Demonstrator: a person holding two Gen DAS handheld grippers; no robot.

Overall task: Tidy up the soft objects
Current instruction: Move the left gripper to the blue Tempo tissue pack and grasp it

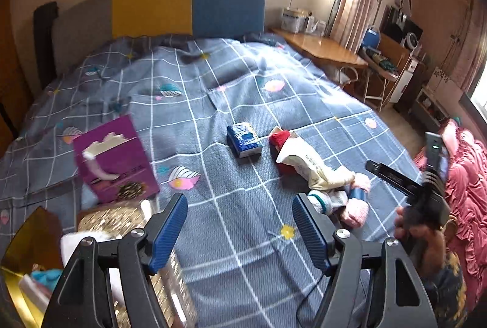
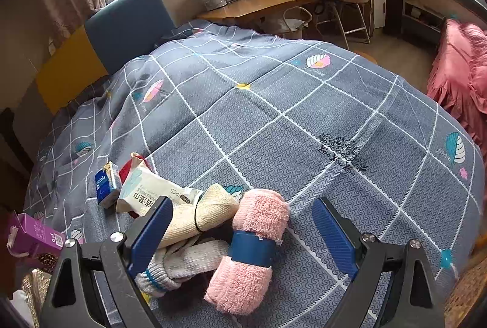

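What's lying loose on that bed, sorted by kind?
Tissue or wipe packs: 3: purple tissue box, blue tissue pack, white wipes pack
Rolled cloths: 2: pink towel, beige cloth
Gloves: 1: grey glove
Red item, partly hidden: 1
Total: 7

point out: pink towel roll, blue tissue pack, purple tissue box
pink towel roll (image 2: 261, 215), right wrist view, terry above the blue band
blue tissue pack (image 1: 244, 139), left wrist view, top face
purple tissue box (image 1: 121, 157), left wrist view, top face

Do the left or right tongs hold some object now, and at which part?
Nothing is held. The left tongs are open over the bedcover; the right tongs are open around the pink towel, not closed on it.
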